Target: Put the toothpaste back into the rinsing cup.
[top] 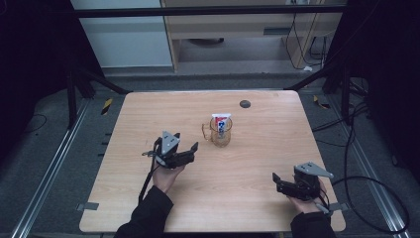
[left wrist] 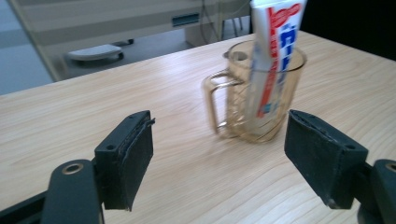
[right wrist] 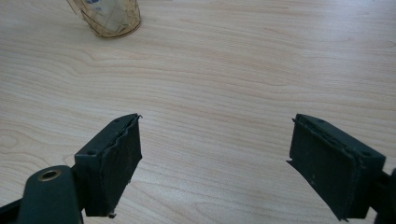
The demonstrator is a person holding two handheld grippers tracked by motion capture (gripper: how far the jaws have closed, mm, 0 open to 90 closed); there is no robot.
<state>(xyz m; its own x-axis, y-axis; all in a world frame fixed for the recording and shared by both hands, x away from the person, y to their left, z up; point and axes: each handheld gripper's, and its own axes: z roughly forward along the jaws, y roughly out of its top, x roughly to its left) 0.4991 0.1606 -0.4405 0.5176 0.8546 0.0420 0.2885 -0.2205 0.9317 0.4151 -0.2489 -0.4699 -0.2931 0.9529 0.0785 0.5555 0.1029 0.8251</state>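
I see a toothpaste tube (left wrist: 275,51), its red-and-blue lettering unreadable, upright in an amber mug (left wrist: 254,93) mid-table (top: 148,119); my left gripper (left wrist: 233,161) and right gripper (right wrist: 215,163) both have fingers released, empty.

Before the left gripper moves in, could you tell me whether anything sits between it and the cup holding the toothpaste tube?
Nothing visible: bare table lies between the open left gripper and the amber cup with the toothpaste tube.

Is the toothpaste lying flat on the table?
No, the toothpaste tube stands upright inside the clear amber cup, with its top sticking out above the rim, as the left gripper view shows.
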